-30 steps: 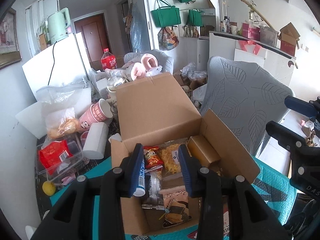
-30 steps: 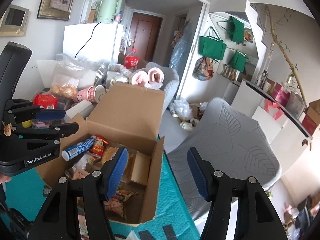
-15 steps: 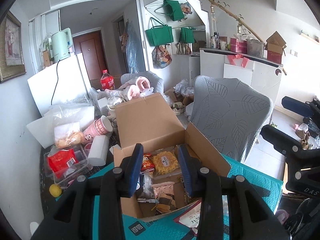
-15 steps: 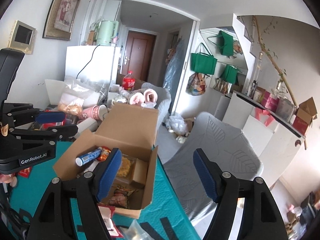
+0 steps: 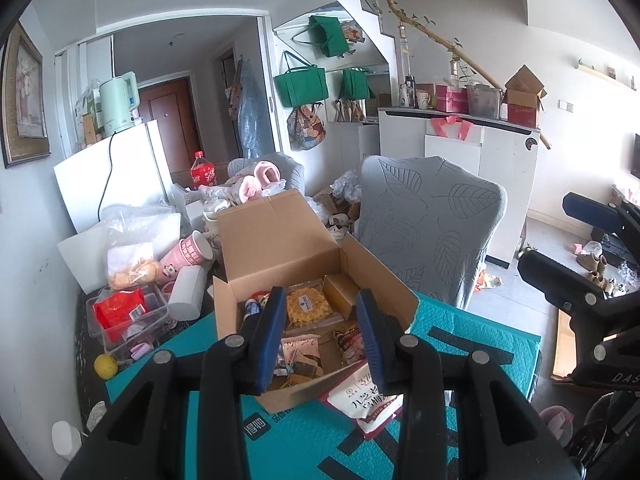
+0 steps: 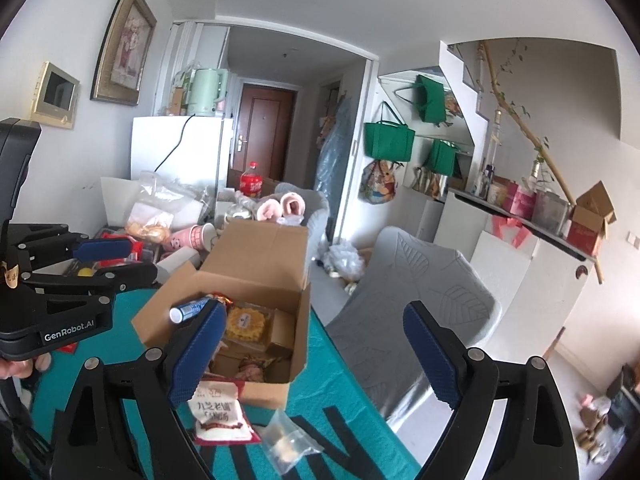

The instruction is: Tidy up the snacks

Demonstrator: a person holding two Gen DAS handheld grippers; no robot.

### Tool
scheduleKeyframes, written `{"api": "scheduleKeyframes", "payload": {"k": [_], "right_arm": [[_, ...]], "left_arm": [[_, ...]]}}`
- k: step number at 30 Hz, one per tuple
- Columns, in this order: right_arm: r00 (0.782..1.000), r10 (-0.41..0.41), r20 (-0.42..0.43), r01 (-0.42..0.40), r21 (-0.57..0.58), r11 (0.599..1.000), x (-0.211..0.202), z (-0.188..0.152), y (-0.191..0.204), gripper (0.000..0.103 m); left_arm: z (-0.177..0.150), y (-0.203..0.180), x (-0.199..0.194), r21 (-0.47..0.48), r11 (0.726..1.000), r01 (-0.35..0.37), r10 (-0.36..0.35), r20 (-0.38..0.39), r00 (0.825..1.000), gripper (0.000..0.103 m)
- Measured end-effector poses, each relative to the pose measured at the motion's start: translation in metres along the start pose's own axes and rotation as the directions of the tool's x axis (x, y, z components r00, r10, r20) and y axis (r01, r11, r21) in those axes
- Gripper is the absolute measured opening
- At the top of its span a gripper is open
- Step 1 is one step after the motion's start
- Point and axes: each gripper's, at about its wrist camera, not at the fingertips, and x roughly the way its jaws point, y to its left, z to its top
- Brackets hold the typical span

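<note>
Cardboard box [image 5: 280,240], one, open; two green bags [image 5: 301,85] hang behind.

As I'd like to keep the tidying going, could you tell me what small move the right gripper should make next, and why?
Probably lower the right gripper, whose empty jaws have just been opening, onto the white-and-red packet: it lies on the teal mat, outside the cardboard box holding the other snacks.
</note>
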Motion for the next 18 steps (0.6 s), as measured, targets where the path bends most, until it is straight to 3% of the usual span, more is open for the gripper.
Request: {"api": "scheduleKeyframes", "payload": {"k": [18], "right_arm": [[0.992,0.047,-0.118,-0.036,0.101,0.994,-0.010,-0.081,0.003,0.092]], "left_arm": [[-0.077,-0.020,0.007,-0.053,0.999,-0.004,-0.001,-0.095,0.996,0.036]]}}
